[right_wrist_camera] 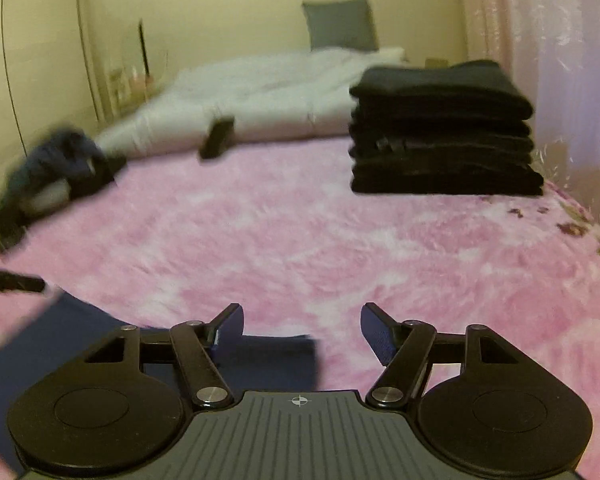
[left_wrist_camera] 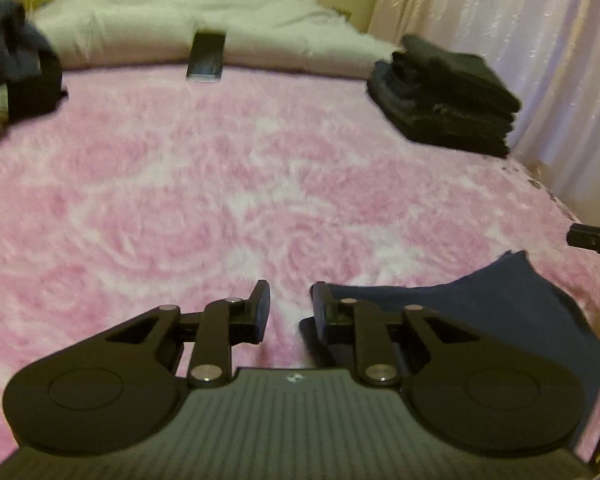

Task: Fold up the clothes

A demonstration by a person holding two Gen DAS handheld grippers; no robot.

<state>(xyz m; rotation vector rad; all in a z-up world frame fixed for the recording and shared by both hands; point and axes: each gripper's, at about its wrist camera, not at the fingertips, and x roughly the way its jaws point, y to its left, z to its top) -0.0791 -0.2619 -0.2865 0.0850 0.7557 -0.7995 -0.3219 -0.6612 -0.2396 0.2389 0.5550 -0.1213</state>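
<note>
A dark blue garment [left_wrist_camera: 512, 312] lies on the pink fluffy blanket [left_wrist_camera: 220, 184] at the near right; it also shows in the right wrist view [right_wrist_camera: 80, 344] at the near left. My left gripper [left_wrist_camera: 290, 304] is open and empty, its right finger at the garment's left edge. My right gripper [right_wrist_camera: 302, 328] is open and empty, its left finger over the garment's right end. A tip of the right gripper shows at the left wrist view's right edge [left_wrist_camera: 594, 238]. A stack of folded dark clothes [right_wrist_camera: 444, 128] sits far right. A heap of unfolded dark clothes [right_wrist_camera: 56, 176] lies far left.
A dark phone-like slab [left_wrist_camera: 207, 55] lies at the blanket's far edge against a white duvet [left_wrist_camera: 188, 12]. A grey pillow [right_wrist_camera: 340, 24] leans on the back wall. Pale curtains [right_wrist_camera: 548, 48] hang along the right side. The bed's right edge runs below the stack.
</note>
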